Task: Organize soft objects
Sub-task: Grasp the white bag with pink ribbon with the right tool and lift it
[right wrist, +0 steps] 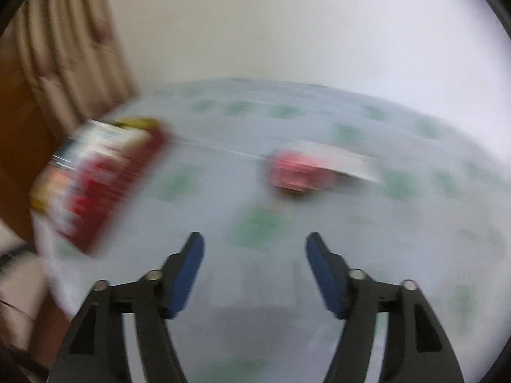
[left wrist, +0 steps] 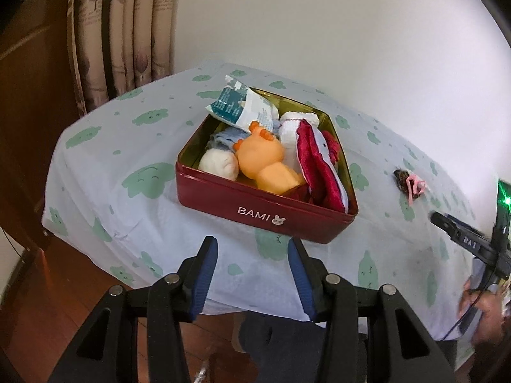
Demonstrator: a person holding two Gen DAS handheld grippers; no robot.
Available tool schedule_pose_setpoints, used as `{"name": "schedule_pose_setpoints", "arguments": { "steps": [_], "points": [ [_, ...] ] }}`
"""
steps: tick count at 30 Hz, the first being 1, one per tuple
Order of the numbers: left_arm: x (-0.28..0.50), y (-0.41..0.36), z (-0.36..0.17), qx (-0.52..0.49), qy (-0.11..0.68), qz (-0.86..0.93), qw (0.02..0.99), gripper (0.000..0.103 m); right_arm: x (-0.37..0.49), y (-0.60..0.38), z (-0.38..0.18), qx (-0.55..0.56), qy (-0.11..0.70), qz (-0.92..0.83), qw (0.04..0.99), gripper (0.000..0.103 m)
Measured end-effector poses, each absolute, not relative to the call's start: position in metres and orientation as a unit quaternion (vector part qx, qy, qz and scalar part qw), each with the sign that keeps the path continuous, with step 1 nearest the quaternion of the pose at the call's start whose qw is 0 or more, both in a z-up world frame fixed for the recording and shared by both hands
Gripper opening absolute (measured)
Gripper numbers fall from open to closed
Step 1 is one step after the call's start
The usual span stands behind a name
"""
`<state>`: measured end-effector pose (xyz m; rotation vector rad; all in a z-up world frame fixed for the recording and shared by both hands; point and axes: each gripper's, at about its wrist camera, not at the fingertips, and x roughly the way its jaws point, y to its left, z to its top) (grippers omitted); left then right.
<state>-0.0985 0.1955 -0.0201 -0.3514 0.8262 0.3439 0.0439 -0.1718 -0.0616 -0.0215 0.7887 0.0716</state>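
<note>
A red "BAMI" tin stands open on the table and holds an orange squeaky toy, a white ball, a dark red cloth, a white towel and a packet. My left gripper is open and empty in front of the tin. A small dark item with a pink band lies to the tin's right. In the blurred right wrist view, my right gripper is open and empty above the cloth, with the pink item ahead and the tin at left.
The table wears a white cloth with green clouds. Curtains and a wooden panel stand at the back left, a plain wall behind. The right gripper's body and the person's hand show at the left wrist view's right edge.
</note>
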Motion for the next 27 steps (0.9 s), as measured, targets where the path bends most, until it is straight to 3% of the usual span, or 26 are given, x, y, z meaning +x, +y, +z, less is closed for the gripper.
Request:
{"name": "schedule_pose_setpoints", "arguments": {
  "steps": [3,7,12,27],
  "points": [
    [-0.095,0.186,-0.02,-0.142,0.402,0.169,0.889,0.047,0.04,-0.216,-0.075,-0.047,0.388,-0.035,0.92,0.086],
    [-0.091,0.17,-0.019,-0.11,0.41,0.173,0.889,0.047,0.041,-0.265,-0.09,-0.048,0.4,-0.096,0.91,0.089],
    [-0.078,0.147,-0.013,-0.084,0.413,0.17,0.891,0.047,0.041,-0.302,-0.099,0.04,0.412,-0.092,0.906,0.101],
    [0.008,0.061,-0.019,-0.022,0.443,0.105,0.89,0.047,0.047,-0.304,-0.108,0.068,0.432,-0.043,0.898,0.103]
  ]
}}
